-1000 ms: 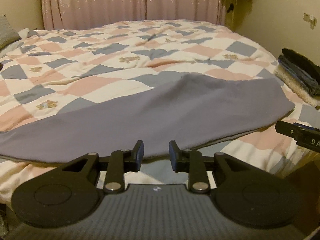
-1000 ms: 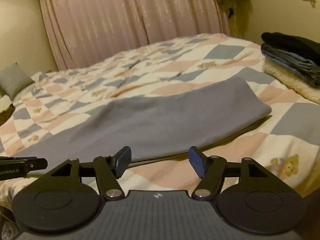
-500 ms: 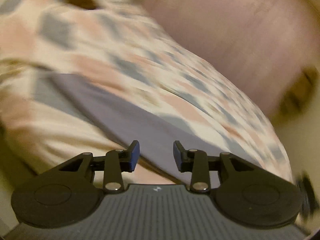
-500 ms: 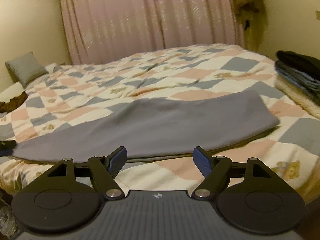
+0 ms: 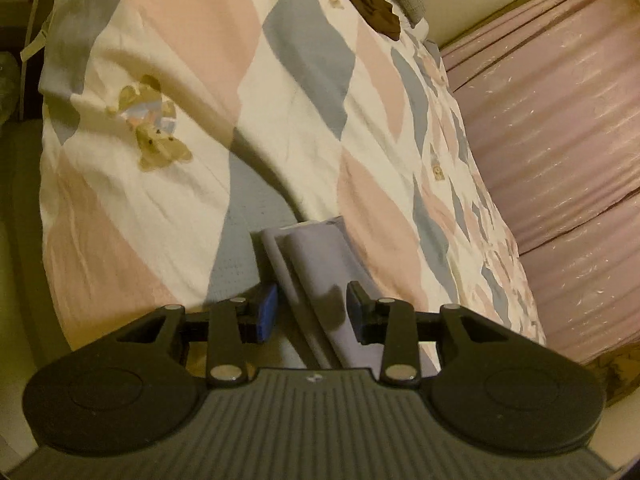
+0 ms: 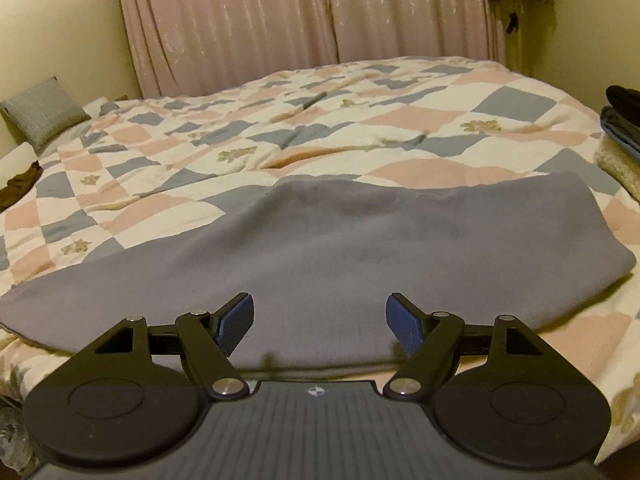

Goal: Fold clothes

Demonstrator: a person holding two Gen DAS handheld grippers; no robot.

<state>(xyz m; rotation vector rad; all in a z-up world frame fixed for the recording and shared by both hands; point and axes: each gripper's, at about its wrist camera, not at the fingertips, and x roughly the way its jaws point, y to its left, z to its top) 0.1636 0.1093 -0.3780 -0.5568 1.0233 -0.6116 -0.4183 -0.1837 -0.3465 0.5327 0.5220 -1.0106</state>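
the grey garment (image 6: 360,248) lies spread in a long folded band across the near side of the bed, on the checked quilt (image 6: 400,120), its near edge running just ahead of the right gripper (image 6: 320,322) and its far end stopping short of the stacked clothes (image 6: 620,120) at the right rim. it looks like a soft, light knit that will sag and drape as soon as it is lifted, with no stiffness to keep a crease, so it probably wants pinching at an end or corner, through all layers at once, not in the middle. in the left wrist view the narrow end of the cloth (image 5: 320,264) shows layered edges lying between the pads of the left gripper (image 5: 312,312); those jaws have just been opening and stand partly spread, not pressing the fabric as far as can be seen. the right gripper's jaws have also just been widening and are well apart, empty, above the near edge. compared with a second ago, the left camera's view has swung and rolled strongly: then it faced the bed squarely with the curtain (image 5: 560,120) upright behind, now the curtain runs down the right side and the gripper is at the garment's end. the right view has shifted slightly, the garment itself lying much as it did.
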